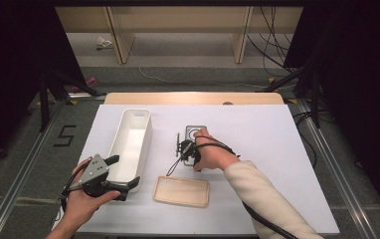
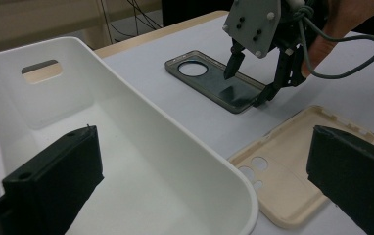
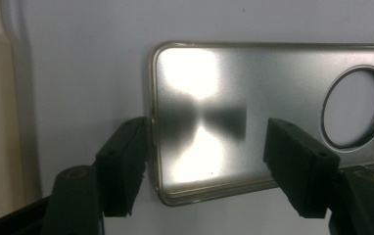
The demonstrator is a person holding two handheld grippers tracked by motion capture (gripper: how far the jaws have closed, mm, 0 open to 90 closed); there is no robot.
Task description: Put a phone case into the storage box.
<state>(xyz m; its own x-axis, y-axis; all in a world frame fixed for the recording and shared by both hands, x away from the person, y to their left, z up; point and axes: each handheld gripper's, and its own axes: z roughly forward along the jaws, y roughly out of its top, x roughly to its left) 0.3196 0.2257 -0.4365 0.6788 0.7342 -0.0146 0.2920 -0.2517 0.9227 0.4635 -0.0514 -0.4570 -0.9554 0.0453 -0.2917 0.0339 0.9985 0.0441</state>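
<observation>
1. Right gripper view: the right gripper (image 3: 207, 161) straddles the near short end of the grey phone case (image 3: 273, 117), jaws parted, one at its edge, one over its face.
2. Not clamped; the case lies flat on the white table (image 1: 257, 124).
3. Left gripper (image 1: 123, 174) gapes, empty, beside the white bin (image 1: 131, 142).

A cream sleeve (image 1: 262, 199) covers the person's right arm. Each black two-jaw gripper, left (image 1: 109, 175) and right (image 2: 253, 81), carries a grey three-cornered plate (image 2: 251, 22) with dark screws and trails a grey cable (image 2: 344, 58).
</observation>
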